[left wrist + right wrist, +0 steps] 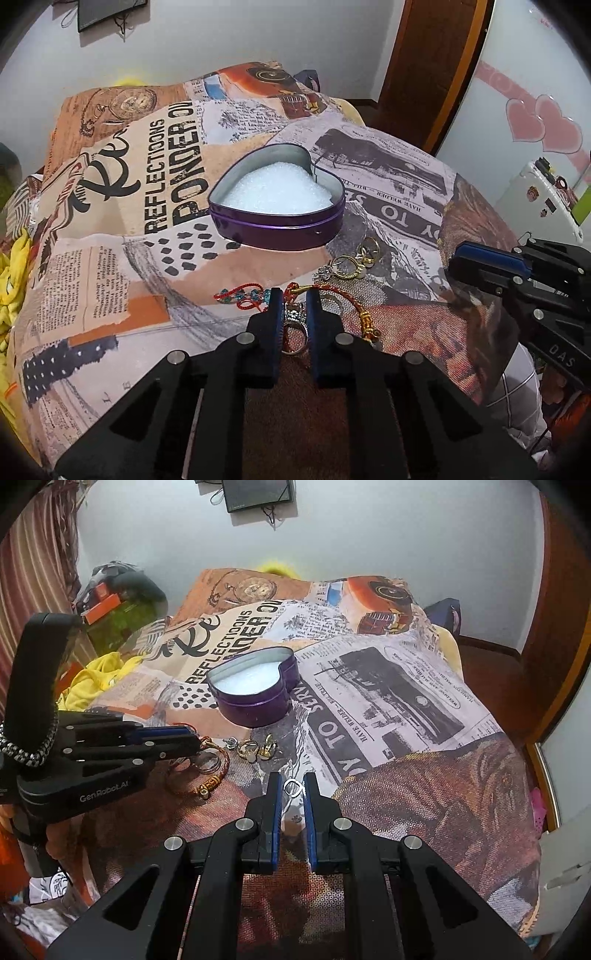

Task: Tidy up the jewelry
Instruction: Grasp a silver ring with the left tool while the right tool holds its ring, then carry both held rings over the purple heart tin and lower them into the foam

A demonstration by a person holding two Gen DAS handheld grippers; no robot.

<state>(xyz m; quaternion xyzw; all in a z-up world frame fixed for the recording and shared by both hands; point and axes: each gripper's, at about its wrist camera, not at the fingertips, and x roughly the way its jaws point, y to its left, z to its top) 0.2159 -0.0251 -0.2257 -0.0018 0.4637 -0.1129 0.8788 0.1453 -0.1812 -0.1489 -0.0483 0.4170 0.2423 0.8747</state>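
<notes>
A purple heart-shaped tin [280,230] lined with white foam stands open on the printed bedspread. My left gripper [294,295] points down into the jewelry pile, shut on a silver stone-set ring [293,319]. A red cord bracelet with gold beads [356,304] curls around its tips. Gold rings [369,251] and a red piece with blue stones [240,295] lie close by. My right gripper [293,781] is shut on a small silver loop earring [293,787], held just above the cloth. In the right wrist view the left gripper [194,738] reaches in from the left, and the tin [255,705] sits beyond it.
The bedspread [406,701] drops off at the right toward a wooden door frame [424,74]. Yellow cloth [92,679] and clutter lie at the left edge. A white cabinet with pink hearts [535,122] stands to the right.
</notes>
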